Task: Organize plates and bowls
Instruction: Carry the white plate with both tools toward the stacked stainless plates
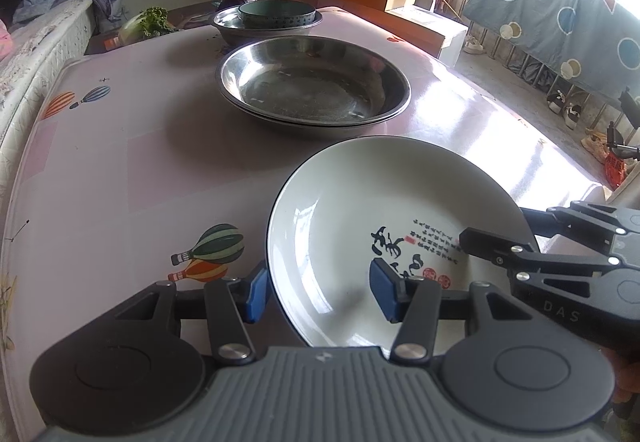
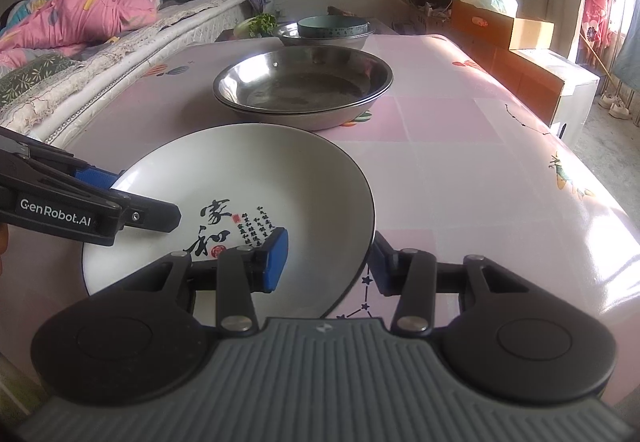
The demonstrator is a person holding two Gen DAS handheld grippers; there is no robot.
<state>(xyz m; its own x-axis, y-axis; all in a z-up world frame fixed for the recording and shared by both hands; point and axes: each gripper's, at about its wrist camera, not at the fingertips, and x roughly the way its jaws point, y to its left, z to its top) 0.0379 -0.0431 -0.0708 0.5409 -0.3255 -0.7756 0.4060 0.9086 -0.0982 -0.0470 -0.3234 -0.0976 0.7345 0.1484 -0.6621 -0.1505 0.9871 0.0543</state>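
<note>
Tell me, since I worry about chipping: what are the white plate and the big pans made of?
White plate: probably glazed ceramic, judging by its glossy reflections and printed calligraphy. Stacked pans: apparently stainless steel, grey, with a mirror-like sheen and thin rolled rims.

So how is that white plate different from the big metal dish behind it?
The white plate is glazed ceramic with black calligraphy and a dark rim; the metal dish is plain, shiny steel. The white plate sits alone, while the metal dish is nested in another like it. Both open grippers, left and right, straddle the white plate's rim; nothing touches the metal dish. Both are round, shallow and empty.
</note>
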